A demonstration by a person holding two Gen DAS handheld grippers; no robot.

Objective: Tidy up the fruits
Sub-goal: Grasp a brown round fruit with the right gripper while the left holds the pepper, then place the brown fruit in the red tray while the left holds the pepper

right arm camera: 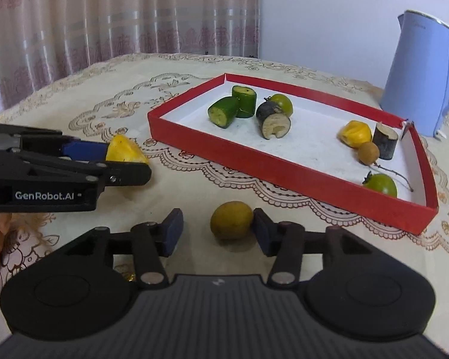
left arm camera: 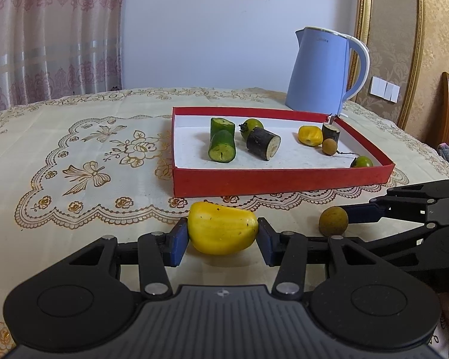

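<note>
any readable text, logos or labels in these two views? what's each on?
"GenRobot.AI": white print on the side of the left tongs, right wrist view.
Kettle: small brand mark near its rim, too faint to read.
Nothing else legible.

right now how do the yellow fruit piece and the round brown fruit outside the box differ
The yellow fruit piece is a large, bright wedge; the round brown fruit is small and dull. The left claw presses both pads on the yellow fruit piece; the right claw touches the round brown fruit on one side only. Both sit on the tablecloth before the red box.
</note>
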